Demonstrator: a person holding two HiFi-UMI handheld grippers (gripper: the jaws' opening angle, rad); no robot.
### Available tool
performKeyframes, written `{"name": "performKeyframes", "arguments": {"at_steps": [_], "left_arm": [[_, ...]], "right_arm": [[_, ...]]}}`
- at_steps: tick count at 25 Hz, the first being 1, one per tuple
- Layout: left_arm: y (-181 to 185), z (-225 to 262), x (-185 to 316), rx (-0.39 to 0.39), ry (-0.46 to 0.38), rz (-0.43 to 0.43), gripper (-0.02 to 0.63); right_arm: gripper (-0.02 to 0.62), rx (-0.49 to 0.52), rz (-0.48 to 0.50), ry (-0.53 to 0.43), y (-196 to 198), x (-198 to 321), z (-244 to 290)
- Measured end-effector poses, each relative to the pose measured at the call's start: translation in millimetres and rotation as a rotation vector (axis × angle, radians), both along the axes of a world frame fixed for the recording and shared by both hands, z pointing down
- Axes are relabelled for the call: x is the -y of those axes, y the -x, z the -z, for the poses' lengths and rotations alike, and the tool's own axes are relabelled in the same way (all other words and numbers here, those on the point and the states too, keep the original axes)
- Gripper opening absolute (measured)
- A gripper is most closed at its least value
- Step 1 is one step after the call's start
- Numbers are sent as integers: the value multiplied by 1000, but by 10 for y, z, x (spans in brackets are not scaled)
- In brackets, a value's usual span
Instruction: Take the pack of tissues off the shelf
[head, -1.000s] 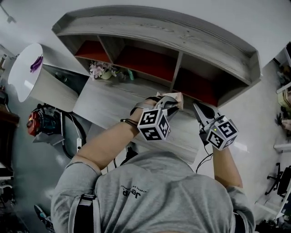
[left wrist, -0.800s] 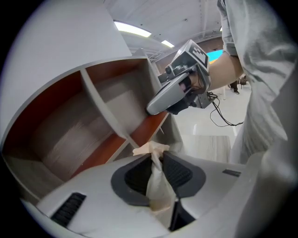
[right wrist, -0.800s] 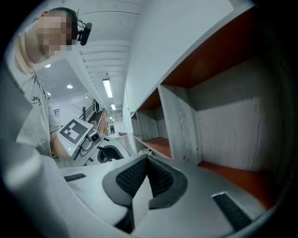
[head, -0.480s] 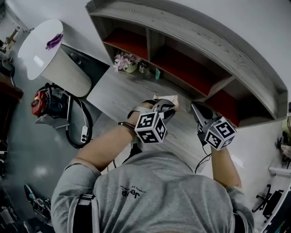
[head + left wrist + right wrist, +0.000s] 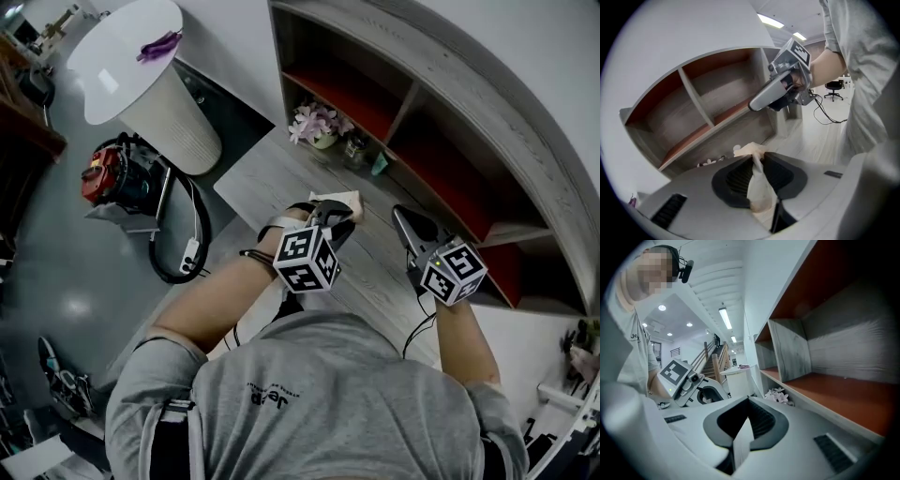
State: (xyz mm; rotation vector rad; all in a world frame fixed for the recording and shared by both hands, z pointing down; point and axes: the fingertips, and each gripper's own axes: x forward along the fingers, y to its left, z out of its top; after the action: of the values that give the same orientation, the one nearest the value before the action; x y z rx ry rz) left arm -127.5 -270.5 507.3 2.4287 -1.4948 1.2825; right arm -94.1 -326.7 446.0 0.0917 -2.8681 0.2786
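The pack of tissues (image 5: pixel 342 201) is a soft beige packet. My left gripper (image 5: pixel 334 216) is shut on it and holds it above the grey wooden tabletop (image 5: pixel 272 178), in front of the shelf (image 5: pixel 487 122). In the left gripper view the pack of tissues (image 5: pixel 758 185) is pinched between the dark pads and bulges out past the tips. My right gripper (image 5: pixel 397 214) hovers just to the right at the same height, jaws together with nothing in them. The shelf's red-floored compartments (image 5: pixel 843 394) look bare.
A small pot of pale flowers (image 5: pixel 315 123) and two little items (image 5: pixel 367 154) stand at the back of the tabletop under the shelf. Left of the table are a white round-topped bin (image 5: pixel 159 84), a red machine (image 5: pixel 114 175) and a cable (image 5: pixel 192 253) on the floor.
The head view has swung left, so the shelf slid to the right and the bin came nearer. Both grippers keep their places in view, the left still gripping the pack.
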Motion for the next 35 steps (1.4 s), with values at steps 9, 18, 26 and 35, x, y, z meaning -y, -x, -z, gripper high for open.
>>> {"name": "performKeyframes", "arguments": {"at_steps": [9,18,26,35], "left_arm": [[1115,-262,-292,-8,23,157,121],[2182,-610,-597,-4,48,295,120],[2823,-1085,-757,15,82,358,121],[3198,-1680,-819,42,120,368,121]], "right_arm": [[21,-33,125,5,1139,-197,-217],[21,-72,223,9,2217,-481,-541],[21,-116,262,29,2903,-666,-973],[21,-179,267,40,3428,-741,-1559]]}}
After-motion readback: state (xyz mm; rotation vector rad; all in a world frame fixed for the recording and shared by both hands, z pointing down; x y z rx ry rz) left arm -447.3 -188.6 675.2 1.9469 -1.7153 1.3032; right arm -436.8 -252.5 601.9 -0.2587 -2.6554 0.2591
